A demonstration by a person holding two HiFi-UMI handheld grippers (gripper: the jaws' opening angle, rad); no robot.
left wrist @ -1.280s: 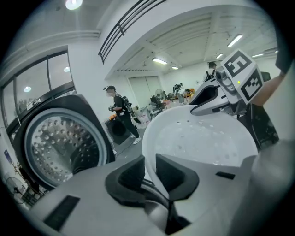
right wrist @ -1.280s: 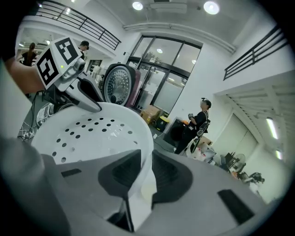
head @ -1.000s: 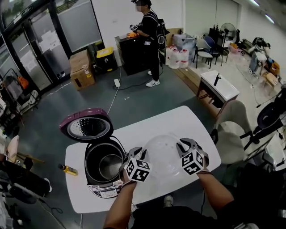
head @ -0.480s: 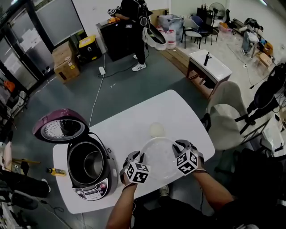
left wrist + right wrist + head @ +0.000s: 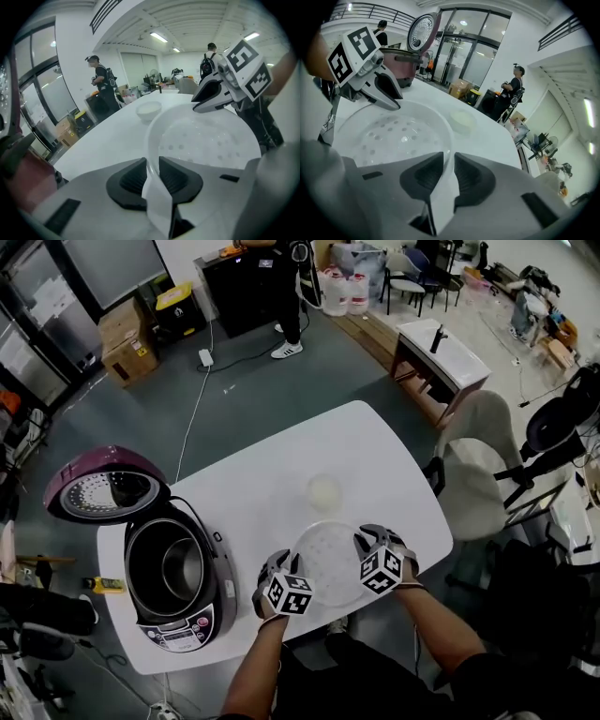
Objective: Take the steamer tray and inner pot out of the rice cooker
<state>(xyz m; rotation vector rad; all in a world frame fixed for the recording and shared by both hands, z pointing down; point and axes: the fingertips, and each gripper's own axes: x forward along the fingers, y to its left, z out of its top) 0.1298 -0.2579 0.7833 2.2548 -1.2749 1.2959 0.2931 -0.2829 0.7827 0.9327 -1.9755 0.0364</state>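
Steamer tray (image 5: 328, 563): it is already out of the cooker, a pale, perforated shallow dish held low over the near edge of the desk (image 5: 253, 512), pinched at opposite points of its rim. No view settles whether its base touches the desk.

At the far left the rice cooker (image 5: 173, 582) stands on the desk's left end with its lid (image 5: 103, 495) swung fully back, so the mouth is clear for lifting straight up. The inner pot (image 5: 178, 568) sits down in the body, not yet taken out; it is the second half of the job.

Next comes the left hand-held gripper (image 5: 151, 174), clenched on the tray's left rim. The thin wall stands upright between its two dark pads, which press it from inside and outside. A thin, flexible edge gives little to hold, which is likely why one grip alone is not trusted.

On the other side the right hand-held gripper (image 5: 449, 169) is clamped the same way on the right rim, facing its partner across the dish. Two opposed grips keep the steamer tray level and stop it from twisting or tipping.

Beyond the tray, toward the desk's middle, a small bowl (image 5: 323, 491) sits apart from it. The spot by the near edge looks chosen to keep clear of both the bowl and the cooker, and to leave room for the pot.
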